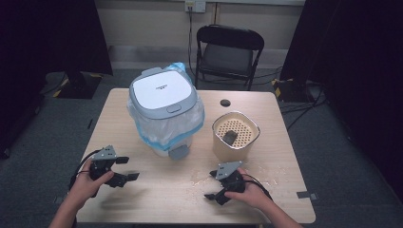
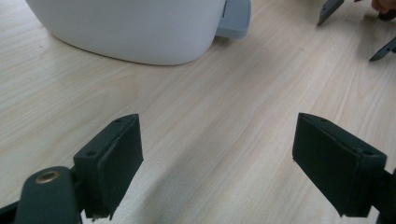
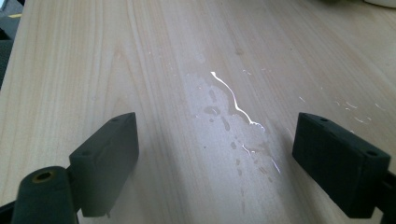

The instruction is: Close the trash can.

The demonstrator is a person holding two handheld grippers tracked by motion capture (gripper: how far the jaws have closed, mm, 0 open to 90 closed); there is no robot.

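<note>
A white bin [image 1: 164, 111] with a grey-rimmed lid and a blue-white plastic liner stands at the table's middle left; its white base [image 2: 135, 28] and grey foot pedal [image 2: 235, 18] show in the left gripper view. Right of it sits a beige tub [image 1: 235, 136] with a perforated insert and a dark lump inside. My left gripper [image 1: 124, 169] rests open near the front left, empty, jaws pointing right [image 2: 217, 158]. My right gripper [image 1: 212, 185] stands open and empty at the front right, over a wet patch [image 3: 233, 121] on the wood.
Water drops [image 1: 266, 179] glisten on the light wooden table [image 1: 157, 199] in front of the tub. A small black disc [image 1: 225, 102] lies near the far edge. Behind the table stands a black folding chair [image 1: 230, 52]. Dark curtains flank the room.
</note>
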